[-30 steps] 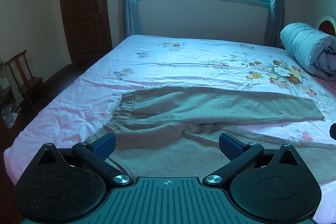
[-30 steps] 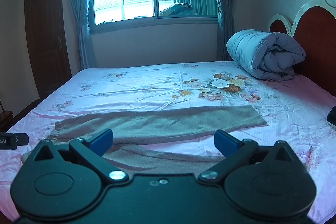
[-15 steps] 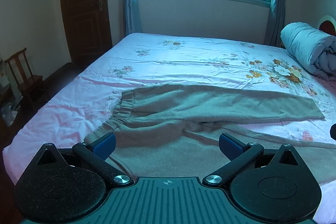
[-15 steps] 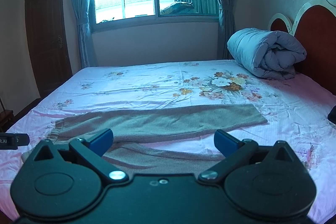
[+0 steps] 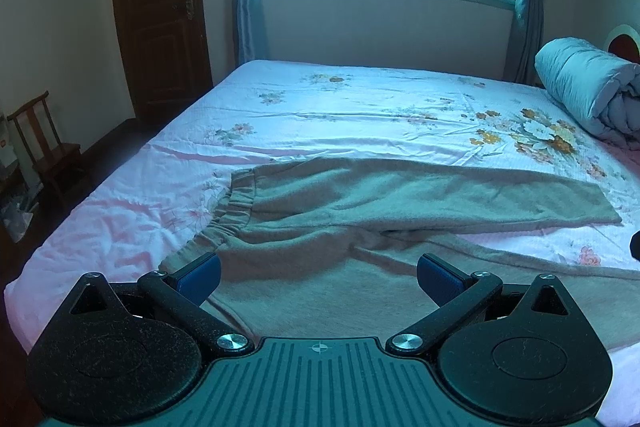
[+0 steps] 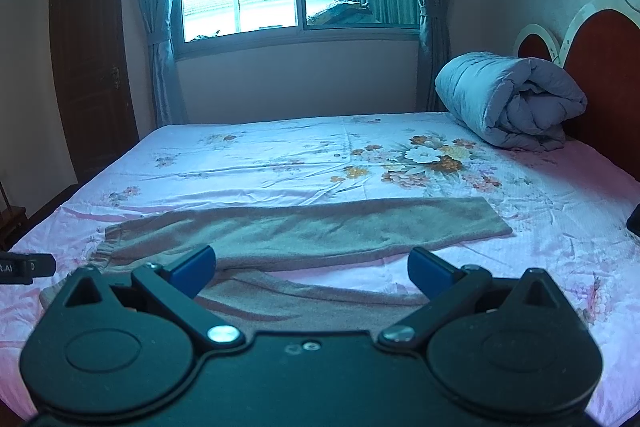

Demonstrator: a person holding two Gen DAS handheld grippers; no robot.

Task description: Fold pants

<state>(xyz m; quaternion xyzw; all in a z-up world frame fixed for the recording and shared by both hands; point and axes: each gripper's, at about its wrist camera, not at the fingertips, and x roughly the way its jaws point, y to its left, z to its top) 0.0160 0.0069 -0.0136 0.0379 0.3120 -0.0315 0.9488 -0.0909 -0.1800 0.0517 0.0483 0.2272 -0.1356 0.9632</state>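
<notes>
Both claws are spread wide with nothing between the blue pads: left gripper (image 5: 318, 277) sits over the waistband end of the grey-brown knit pants (image 5: 400, 203), right gripper (image 6: 312, 269) hangs above the nearer leg. Pants lie flat across the near half of the pink floral bedsheet (image 6: 280, 163), elastic waist to the left, legs running right and slightly apart, one leg farther back and one closer to the cameras. Rolled-up light blue duvet (image 6: 508, 103) sits by the red wooden headboard (image 6: 600, 79), well apart from them.
</notes>
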